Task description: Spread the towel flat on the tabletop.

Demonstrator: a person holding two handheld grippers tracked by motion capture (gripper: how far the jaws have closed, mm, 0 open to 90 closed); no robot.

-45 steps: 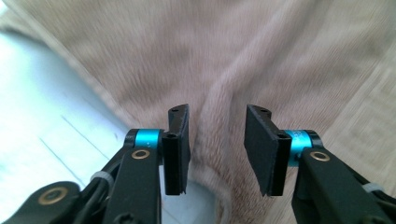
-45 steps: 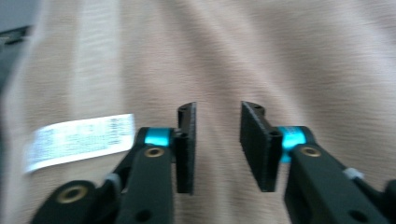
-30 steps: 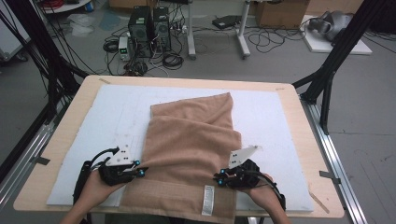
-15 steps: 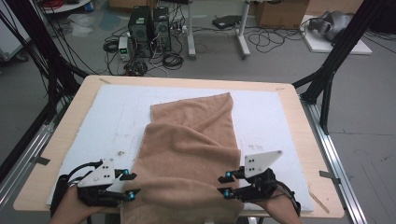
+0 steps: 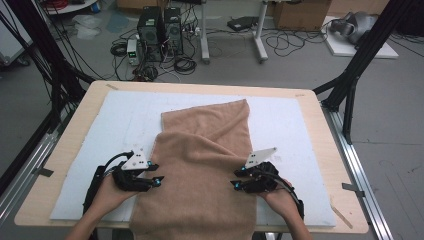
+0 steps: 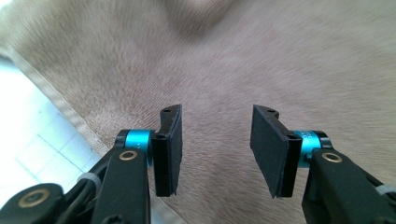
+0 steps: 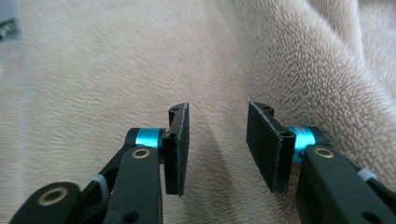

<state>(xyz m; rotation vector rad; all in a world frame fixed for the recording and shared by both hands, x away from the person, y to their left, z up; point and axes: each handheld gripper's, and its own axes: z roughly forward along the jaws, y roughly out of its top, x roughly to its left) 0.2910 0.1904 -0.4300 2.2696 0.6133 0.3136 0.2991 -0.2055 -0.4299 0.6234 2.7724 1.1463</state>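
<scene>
A tan towel lies lengthwise on the white mat, and its near end reaches over the table's front edge. My left gripper rests at the towel's left edge, pointing inward. In the left gripper view the gripper stands open over the towel; its jaws opened and have just been closing slightly, with nothing between them. My right gripper sits at the towel's right edge. In the right gripper view it is open above the plush towel; its jaws have just been opening and are empty.
The wooden table carries the mat; bare mat lies on both sides of the towel. Black frame poles stand at the table's far corners. Computer towers and cables sit on the floor beyond.
Both grippers were shut on the towel's near fold, drew it back toward the front edge, then let go. They now stand open, moved forward again beside the towel. The label is out of sight.
</scene>
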